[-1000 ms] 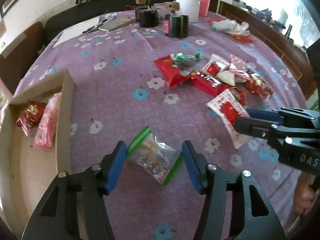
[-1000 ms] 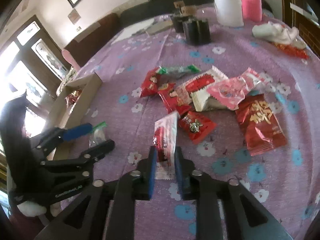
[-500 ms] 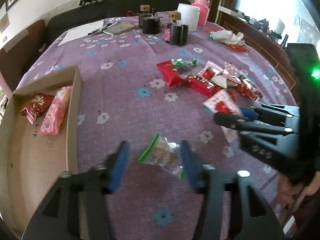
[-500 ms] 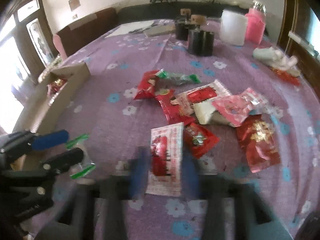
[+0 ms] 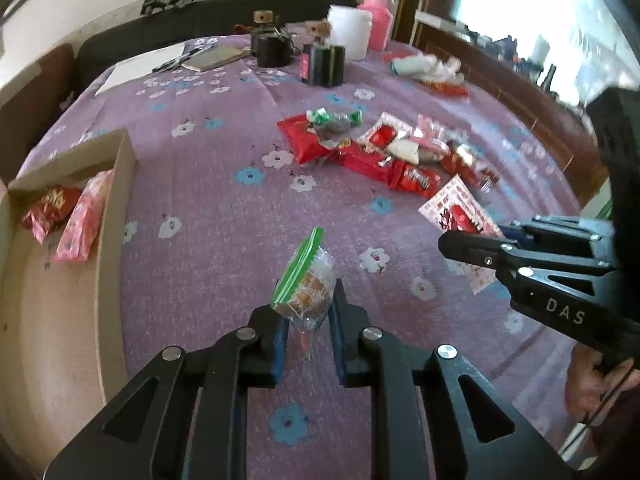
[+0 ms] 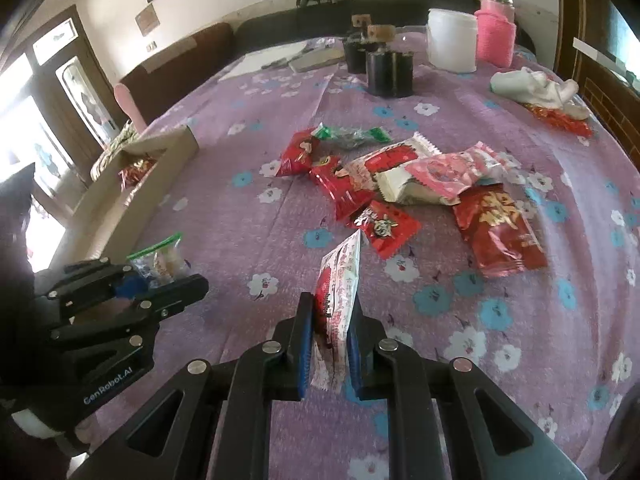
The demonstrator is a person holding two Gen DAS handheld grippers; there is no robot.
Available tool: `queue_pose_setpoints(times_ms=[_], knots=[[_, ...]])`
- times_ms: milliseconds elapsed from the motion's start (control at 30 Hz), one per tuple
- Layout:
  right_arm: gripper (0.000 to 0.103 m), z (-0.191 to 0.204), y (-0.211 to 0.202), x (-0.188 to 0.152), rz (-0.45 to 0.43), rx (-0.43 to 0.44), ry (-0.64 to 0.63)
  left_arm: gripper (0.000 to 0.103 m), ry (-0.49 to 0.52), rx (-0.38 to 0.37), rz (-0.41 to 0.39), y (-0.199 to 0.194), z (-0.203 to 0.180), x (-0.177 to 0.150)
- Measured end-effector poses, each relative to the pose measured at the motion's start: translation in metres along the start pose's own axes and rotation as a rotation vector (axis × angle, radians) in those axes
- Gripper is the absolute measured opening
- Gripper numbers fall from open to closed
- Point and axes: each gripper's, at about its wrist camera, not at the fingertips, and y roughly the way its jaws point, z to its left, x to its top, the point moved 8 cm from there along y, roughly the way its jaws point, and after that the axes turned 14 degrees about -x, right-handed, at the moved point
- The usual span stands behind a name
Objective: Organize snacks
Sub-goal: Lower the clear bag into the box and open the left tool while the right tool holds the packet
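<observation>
My left gripper is shut on a clear snack bag with green edges and holds it above the purple flowered tablecloth. It also shows in the right wrist view. My right gripper is shut on a white and red snack packet, lifted off the cloth; the packet also shows in the left wrist view. A cardboard box at the left holds a red packet and a pink packet. A pile of red and pink snacks lies mid-table.
At the far side stand black cylindrical holders, a white tub, a pink bottle, papers with pens and a crumpled white cloth. A dark sofa runs behind the table. A wooden ledge lines the right.
My left gripper closed on the clear bag and lifted it. My right gripper lifted the white and red packet off the cloth. Both cameras rose and pulled back.
</observation>
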Motion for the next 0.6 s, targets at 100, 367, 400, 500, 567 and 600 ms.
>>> queue_pose_setpoints(times_ms=[100,367,400,500,567,600], knots=[[0.015,0.001,-0.012,0.002,-0.018,0.012,0.001,0.015,-0.064,-0.045,-0.045,-0.028,0.009,0.0],[0.015,0.051,-0.039,0.024,-0.062,0.103,-0.058,0.016,-0.207,0.123,-0.138,-0.112,0.103,0.001],[0.015,0.064,-0.04,0.028,-0.061,0.124,-0.072,0.016,-0.229,0.149,-0.136,-0.118,0.12,-0.001],[0.015,0.104,-0.042,0.04,-0.06,0.183,-0.118,0.016,-0.306,0.194,-0.116,-0.123,0.168,-0.005],[0.015,0.131,-0.042,0.046,-0.06,0.21,-0.152,0.016,-0.363,0.208,-0.107,-0.122,0.2,-0.006],[0.015,0.147,-0.041,0.05,-0.056,0.222,-0.17,0.016,-0.383,0.212,-0.105,-0.12,0.209,-0.007]])
